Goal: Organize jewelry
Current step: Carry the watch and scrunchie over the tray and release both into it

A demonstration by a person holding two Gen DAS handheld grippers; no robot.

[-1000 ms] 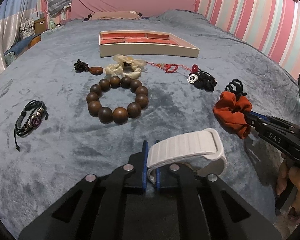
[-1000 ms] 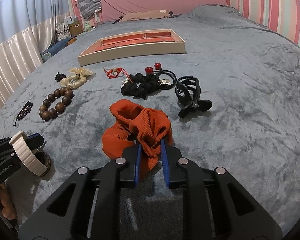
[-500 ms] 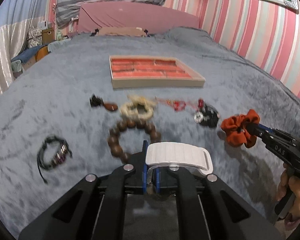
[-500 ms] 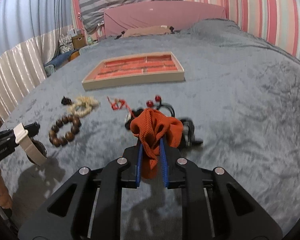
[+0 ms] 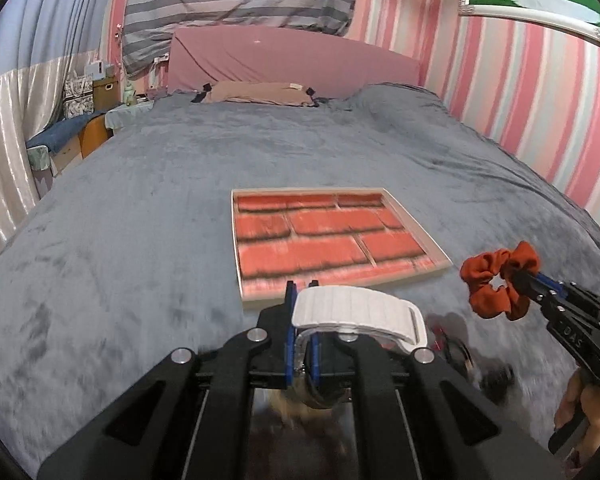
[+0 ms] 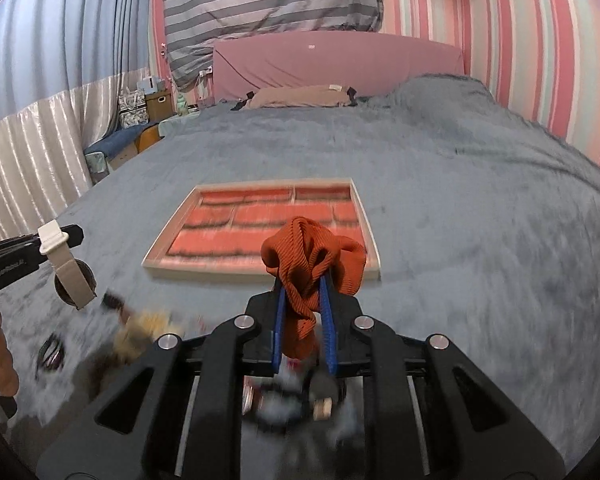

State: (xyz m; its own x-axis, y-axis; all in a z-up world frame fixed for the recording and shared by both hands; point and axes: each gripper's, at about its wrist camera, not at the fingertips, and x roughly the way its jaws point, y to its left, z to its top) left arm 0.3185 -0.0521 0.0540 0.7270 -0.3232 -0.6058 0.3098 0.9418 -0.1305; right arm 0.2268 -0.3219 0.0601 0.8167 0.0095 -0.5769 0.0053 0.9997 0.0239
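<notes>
My left gripper [image 5: 302, 320] is shut on a white watch band [image 5: 356, 314] and holds it in the air just short of the tray's near edge. It also shows in the right wrist view [image 6: 66, 268]. My right gripper [image 6: 302, 320] is shut on an orange scrunchie [image 6: 312, 258], lifted before the tray's near right corner; it shows in the left wrist view too [image 5: 498, 280]. The cream jewelry tray [image 5: 260, 292] with red compartments lies on the grey blanket, seen also in the right wrist view [image 6: 260, 274]. Its compartments look empty.
Blurred jewelry lies on the blanket below the grippers: a pale scrunchie [image 6: 140, 330], a dark bracelet [image 6: 50, 354], dark hair ties [image 5: 492, 380]. A pink headboard [image 5: 292, 60] and striped walls stand behind. Furniture lines the left side.
Both grippers have risen and moved forward toward the tray with their items. The loose jewelry on the blanket has dropped below them in view.
</notes>
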